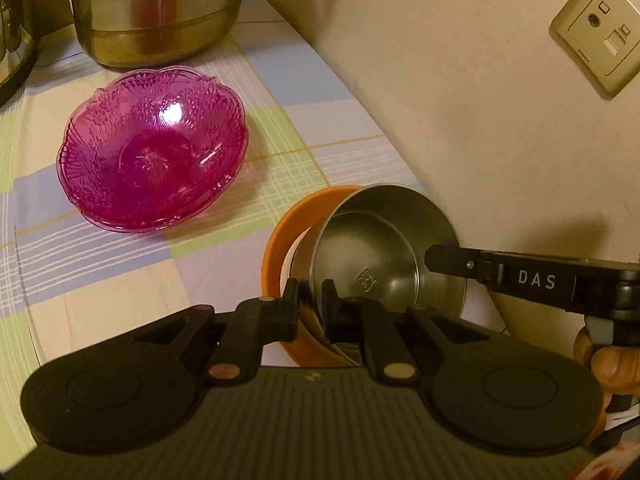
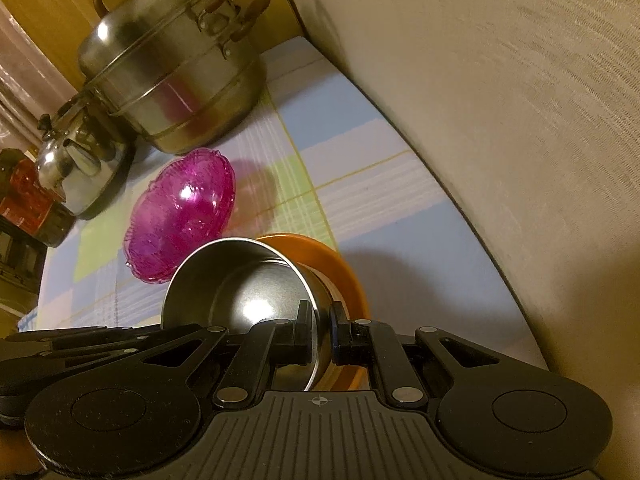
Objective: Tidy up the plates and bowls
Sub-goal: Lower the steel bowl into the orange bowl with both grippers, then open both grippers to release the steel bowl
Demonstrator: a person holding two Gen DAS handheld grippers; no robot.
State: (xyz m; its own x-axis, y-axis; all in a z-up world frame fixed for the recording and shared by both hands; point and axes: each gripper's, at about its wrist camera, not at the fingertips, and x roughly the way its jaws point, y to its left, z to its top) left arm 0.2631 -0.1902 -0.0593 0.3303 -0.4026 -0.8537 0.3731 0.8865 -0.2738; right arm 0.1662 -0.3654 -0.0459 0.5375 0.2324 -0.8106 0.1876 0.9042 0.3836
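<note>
Left gripper [image 1: 310, 300] and right gripper [image 2: 320, 326] each clamp the rim of the tilted round steel bowl [image 1: 384, 252], apparently resting inside the orange plastic bowl [image 1: 280, 240].

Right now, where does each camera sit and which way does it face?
Left wrist: on the left gripper, looking down its fingers at a steel bowl tilted in an orange bowl; the right gripper and a hand show.
Right wrist: on the right gripper, low, facing the same steel bowl.
Shared: both bowls, pink bowl, big pot, checked cloth.
</note>
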